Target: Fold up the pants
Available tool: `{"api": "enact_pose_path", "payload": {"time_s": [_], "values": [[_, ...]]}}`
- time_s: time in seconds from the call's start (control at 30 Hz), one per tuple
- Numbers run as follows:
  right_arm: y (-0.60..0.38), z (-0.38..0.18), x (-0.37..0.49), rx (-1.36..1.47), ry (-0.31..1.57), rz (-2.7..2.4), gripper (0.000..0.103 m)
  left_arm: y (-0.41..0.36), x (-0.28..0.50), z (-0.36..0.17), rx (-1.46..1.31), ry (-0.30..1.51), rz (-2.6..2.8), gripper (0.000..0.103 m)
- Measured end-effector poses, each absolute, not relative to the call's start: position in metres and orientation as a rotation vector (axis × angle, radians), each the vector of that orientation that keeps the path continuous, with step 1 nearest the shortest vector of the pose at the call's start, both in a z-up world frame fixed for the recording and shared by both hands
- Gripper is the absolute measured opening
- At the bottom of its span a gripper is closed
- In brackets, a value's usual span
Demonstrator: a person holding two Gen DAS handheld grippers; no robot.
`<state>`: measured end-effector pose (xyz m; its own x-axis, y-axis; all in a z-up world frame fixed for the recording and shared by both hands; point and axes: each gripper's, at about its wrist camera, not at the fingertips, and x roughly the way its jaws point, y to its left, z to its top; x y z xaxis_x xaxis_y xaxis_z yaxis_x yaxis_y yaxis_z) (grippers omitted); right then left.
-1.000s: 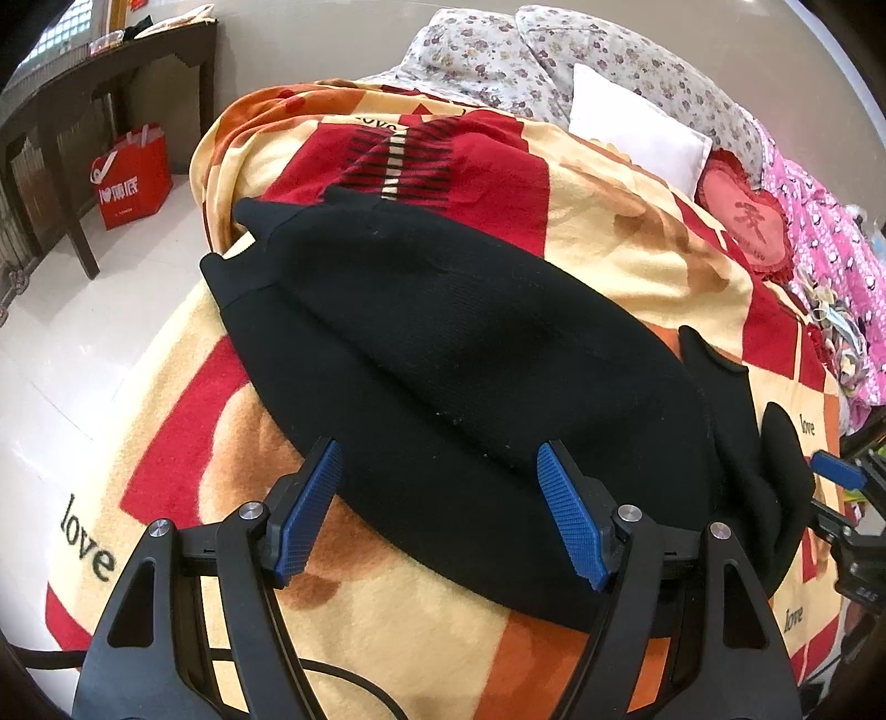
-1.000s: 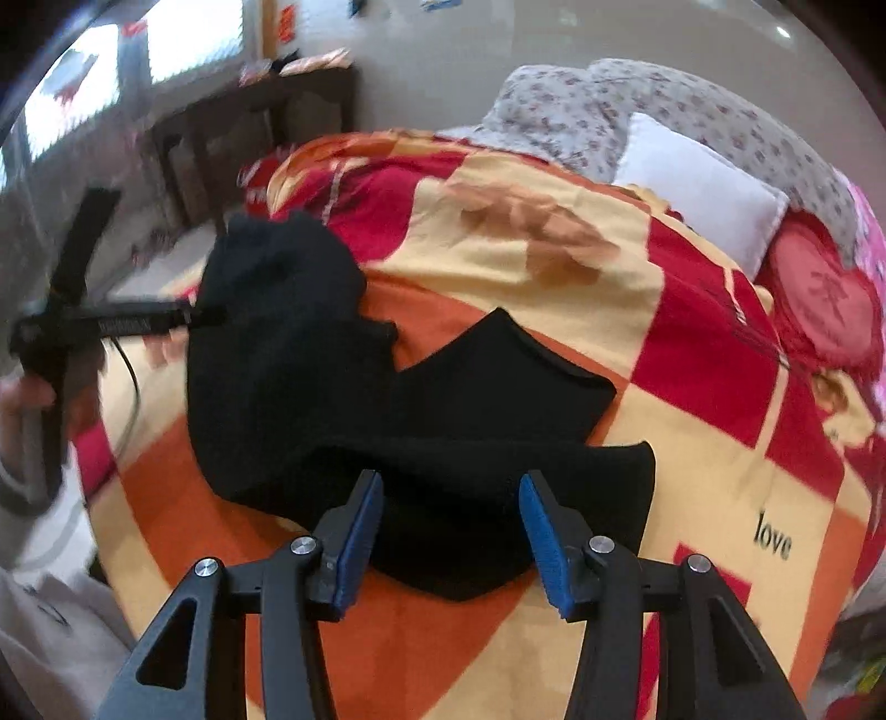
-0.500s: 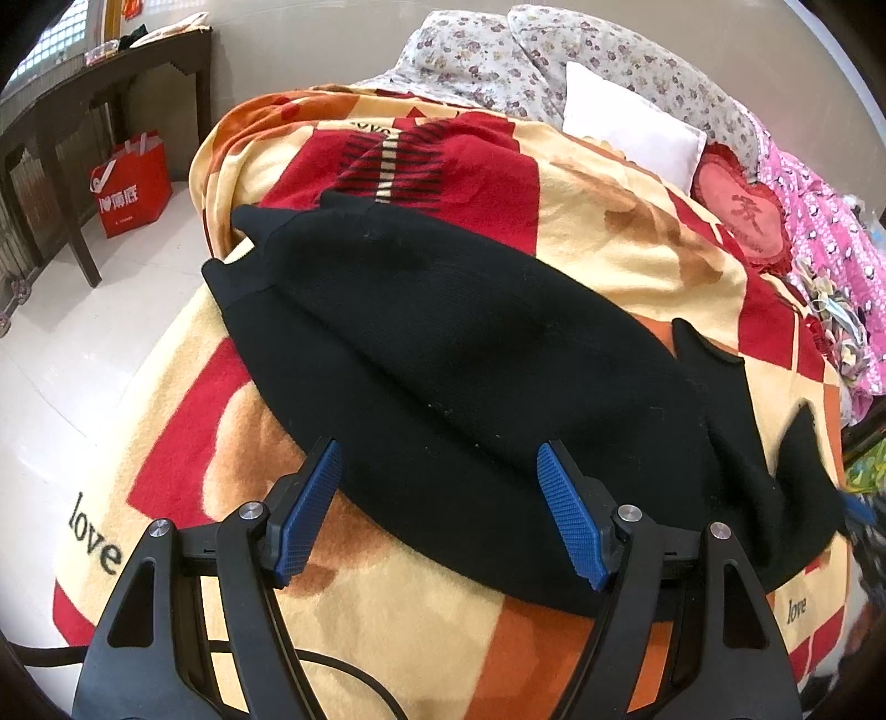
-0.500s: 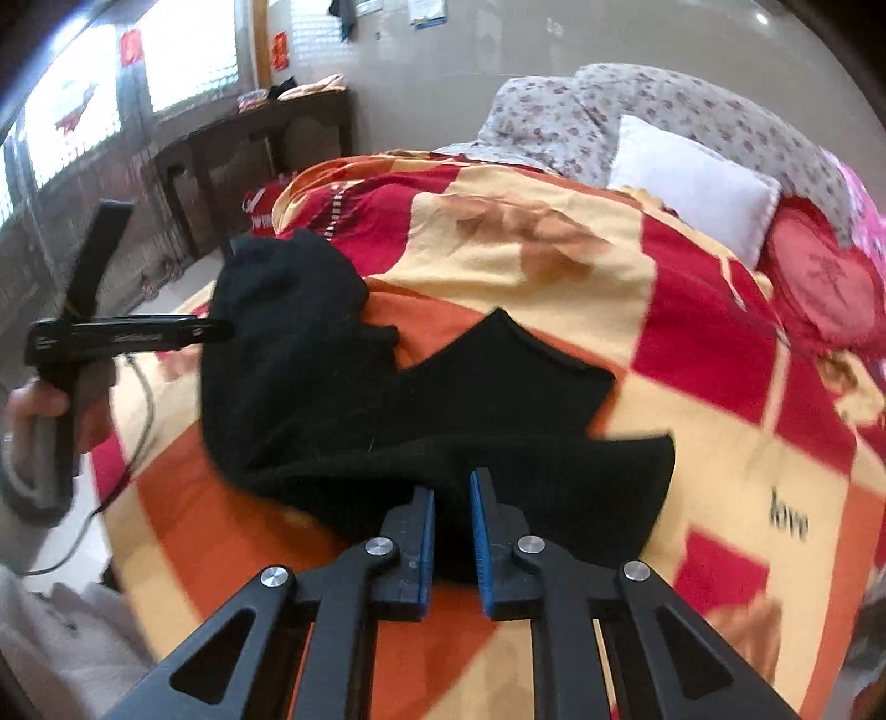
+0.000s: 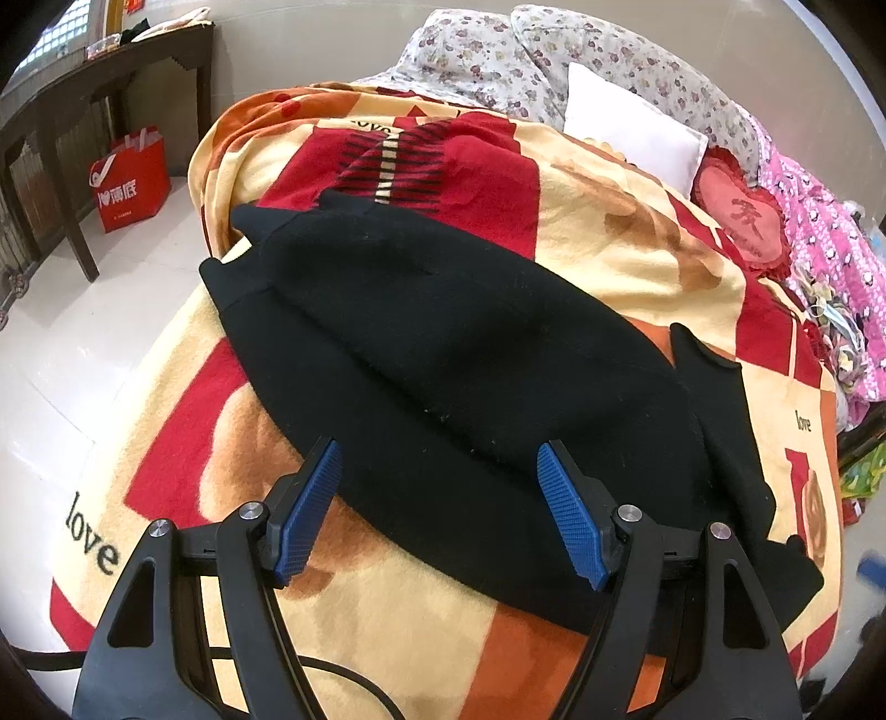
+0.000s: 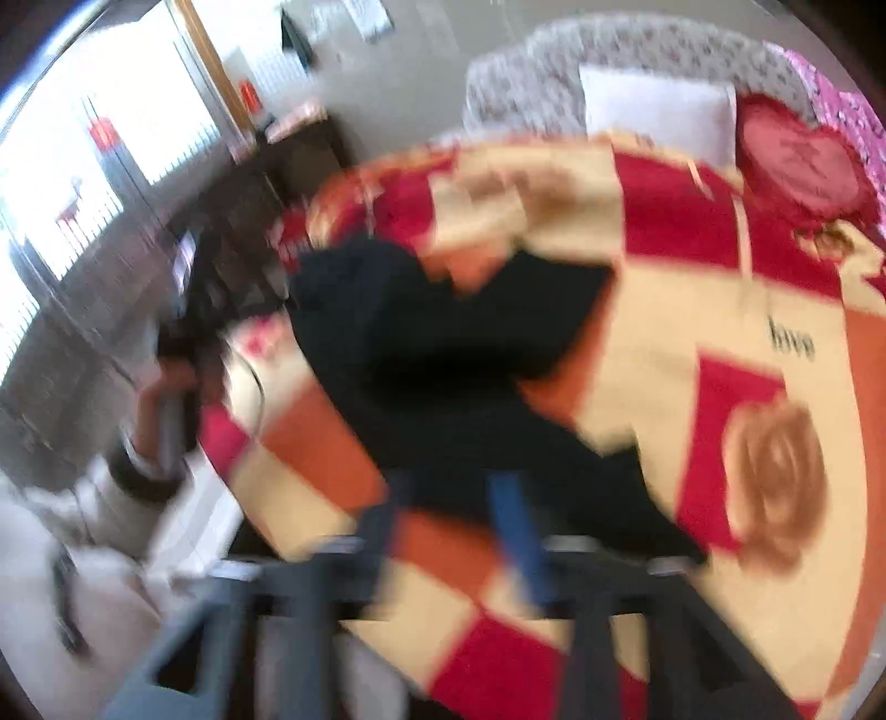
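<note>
On the bed, a fleece blanket [image 5: 637, 232] in cream, red and orange blocks, printed with bears and the word "love", covers the whole top, and the black pants [image 5: 454, 354] lie across its near half, one leg folded over the other, cuffs toward the left edge. At the head of the bed sit floral pillows [image 5: 498, 50], a white pillow [image 5: 631, 133], a red heart cushion [image 5: 742, 216] and a pink quilt [image 5: 825, 243]. Left of the bed the floor [image 5: 66, 343] is pale tile, with a dark wooden table [image 5: 83, 105] against the wall and a red shopping bag [image 5: 130, 185] beneath it.

The left tongs [image 5: 437, 509] hang wide apart over the near edge of the pants, blue pads clear of the cloth. The right wrist view is badly smeared by motion: the right tongs [image 6: 459, 526] show only as dark streaks with one blue pad, and a gap seems to lie between the fingers, but I cannot tell how far apart they stand or whether they grip cloth.

Half a second ago the right tongs were pinched nearly together at the waist edge of the pants in a sharp view; now that view has swung and tilted. The waist end at the right has spread flatter toward the near corner of the blanket. The left tongs have kept the same spread.
</note>
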<state>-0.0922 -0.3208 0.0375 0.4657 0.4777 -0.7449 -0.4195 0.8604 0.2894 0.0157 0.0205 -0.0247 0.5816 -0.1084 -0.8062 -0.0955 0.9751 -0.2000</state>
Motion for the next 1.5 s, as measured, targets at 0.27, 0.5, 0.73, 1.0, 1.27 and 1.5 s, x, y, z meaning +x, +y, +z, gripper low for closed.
{"api": "enact_pose_path", "payload": {"time_s": [0.27, 0.5, 0.73, 1.0, 1.27, 1.5], "values": [[-0.238, 0.004, -0.014, 0.150, 1.024, 0.624, 0.075, 0.028, 0.022, -0.030, -0.223, 0.955, 0.014, 0.073], [-0.237, -0.034, 0.024, 0.226, 1.034, 0.555, 0.017, 0.030, 0.045, -0.034, -0.222, 0.963, 0.016, 0.073], [-0.246, 0.015, 0.091, 0.112, 0.820, 0.413, 0.013, 0.032, 0.103, -0.014, -0.243, 0.904, 0.018, 0.073], [-0.292, 0.008, 0.189, 0.116, 0.852, 0.190, 0.002, 0.045, 0.163, -0.004, -0.223, 0.934, 0.054, 0.073], [-0.254, 0.022, 0.093, 0.115, 0.899, 0.556, 0.059, 0.085, 0.110, 0.007, -0.209, 0.904, 0.082, 0.073], [-0.205, 0.012, 0.036, 0.163, 0.996, 0.834, 0.059, 0.127, 0.065, -0.012, -0.227, 0.945, 0.171, 0.073]]}}
